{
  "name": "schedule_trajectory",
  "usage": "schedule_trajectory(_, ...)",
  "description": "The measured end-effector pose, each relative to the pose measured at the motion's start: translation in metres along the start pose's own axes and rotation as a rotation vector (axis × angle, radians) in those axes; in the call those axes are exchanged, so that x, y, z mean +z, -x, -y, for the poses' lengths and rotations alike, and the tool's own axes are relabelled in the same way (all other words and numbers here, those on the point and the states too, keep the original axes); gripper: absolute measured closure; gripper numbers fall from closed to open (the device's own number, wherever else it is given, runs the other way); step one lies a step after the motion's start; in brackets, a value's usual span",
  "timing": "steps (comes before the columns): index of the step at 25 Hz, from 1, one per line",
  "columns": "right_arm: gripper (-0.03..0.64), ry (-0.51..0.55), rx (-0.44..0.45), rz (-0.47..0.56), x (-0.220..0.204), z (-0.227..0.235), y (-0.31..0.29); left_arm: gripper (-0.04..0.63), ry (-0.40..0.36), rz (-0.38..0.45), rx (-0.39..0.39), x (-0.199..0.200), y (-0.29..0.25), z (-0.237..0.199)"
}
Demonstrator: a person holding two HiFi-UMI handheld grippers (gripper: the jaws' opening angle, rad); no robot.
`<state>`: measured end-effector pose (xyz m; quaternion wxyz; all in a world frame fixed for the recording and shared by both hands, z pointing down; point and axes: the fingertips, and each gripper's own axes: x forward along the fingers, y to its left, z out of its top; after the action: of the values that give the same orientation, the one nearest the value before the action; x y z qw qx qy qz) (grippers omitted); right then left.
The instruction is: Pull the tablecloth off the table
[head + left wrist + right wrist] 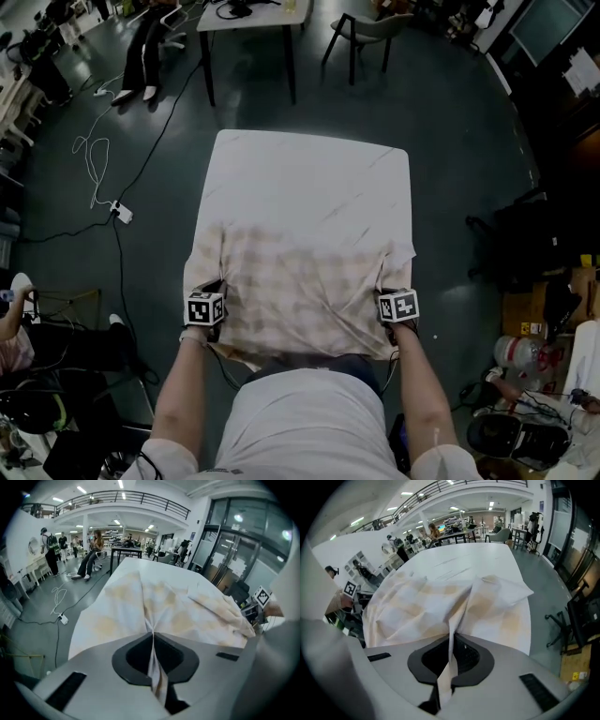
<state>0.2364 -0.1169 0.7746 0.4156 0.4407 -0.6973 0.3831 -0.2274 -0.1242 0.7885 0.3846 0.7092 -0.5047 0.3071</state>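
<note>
A pale checked tablecloth (pixel 300 291) lies bunched over the near half of a white table (pixel 309 173); the far half is bare. My left gripper (pixel 208 314) is shut on the cloth's near left edge, and a pinched fold (pixel 152 660) runs between its jaws. My right gripper (pixel 396 309) is shut on the near right edge, with a fold (pixel 449 660) caught between its jaws. In both gripper views the cloth (pixel 164 606) (pixel 440 606) fans out in wrinkles from the jaws toward the far end of the table.
Dark floor surrounds the table. A cable and power strip (pixel 120 212) lie at the left. Another table (pixel 246 28) and a chair (pixel 366 33) stand beyond. Boxes and a water jug (pixel 511 354) crowd the lower right. People sit and stand at the far left (pixel 91 555).
</note>
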Motion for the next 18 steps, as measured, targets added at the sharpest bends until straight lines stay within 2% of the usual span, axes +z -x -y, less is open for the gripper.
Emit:
schedule_trajectory(3, 0.589, -0.159, 0.065, 0.137, -0.002, -0.010, 0.020, 0.577, -0.026, -0.032, -0.079, -0.014, 0.014, 0.022)
schedule_trajectory(5, 0.591, -0.259, 0.109, 0.237, 0.000, -0.011, 0.039, 0.577, -0.027, 0.033, -0.105, -0.009, 0.031, 0.033)
schedule_trajectory(6, 0.591, -0.280, 0.125, 0.272, 0.001, -0.013, 0.049, 0.577, 0.007, 0.083, -0.133, -0.004, 0.041, 0.038)
schedule_trajectory(9, 0.591, -0.267, 0.147, 0.335, 0.004, -0.024, 0.078, 0.577, 0.185, 0.234, -0.272, 0.016, 0.070, 0.058)
schedule_trajectory(11, 0.591, -0.258, 0.159, 0.368, 0.003, -0.032, 0.094, 0.577, 0.268, 0.298, -0.353, 0.026, 0.088, 0.072)
schedule_trajectory(13, 0.591, -0.248, 0.166, 0.400, 0.001, -0.041, 0.109, 0.577, 0.266, 0.335, -0.387, 0.032, 0.103, 0.084)
schedule_trajectory(18, 0.591, -0.255, 0.201, 0.482, -0.005, -0.071, 0.145, 0.577, 0.171, 0.395, -0.453, 0.039, 0.143, 0.112)
